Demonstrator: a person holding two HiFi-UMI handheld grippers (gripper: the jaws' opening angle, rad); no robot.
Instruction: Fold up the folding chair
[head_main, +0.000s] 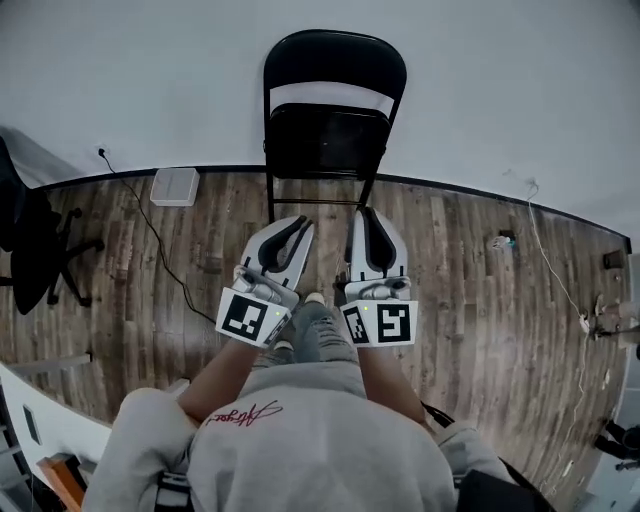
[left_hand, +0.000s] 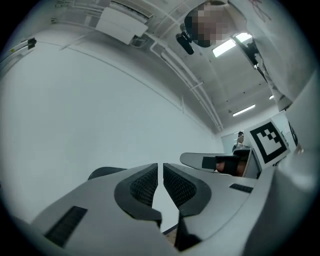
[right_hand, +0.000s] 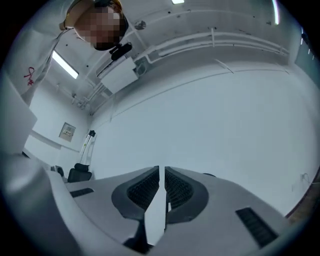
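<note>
The black folding chair (head_main: 330, 120) stands upright against the white wall, its seat panel dark under the curved backrest and its legs on the wooden floor. Both grippers are held side by side in front of the person, short of the chair and apart from it. My left gripper (head_main: 297, 228) is shut with nothing between its pads. My right gripper (head_main: 366, 222) is shut and empty too. In the left gripper view the left gripper (left_hand: 160, 172) points at the wall, with a dark edge of the chair (left_hand: 104, 172) behind one jaw. The right gripper (right_hand: 162, 175) also faces bare wall.
A black office chair (head_main: 40, 250) stands at the far left. A white box (head_main: 175, 186) lies on the floor by the wall, and a black cable (head_main: 150, 235) runs from a socket. More cables (head_main: 548, 255) and small items lie at the right.
</note>
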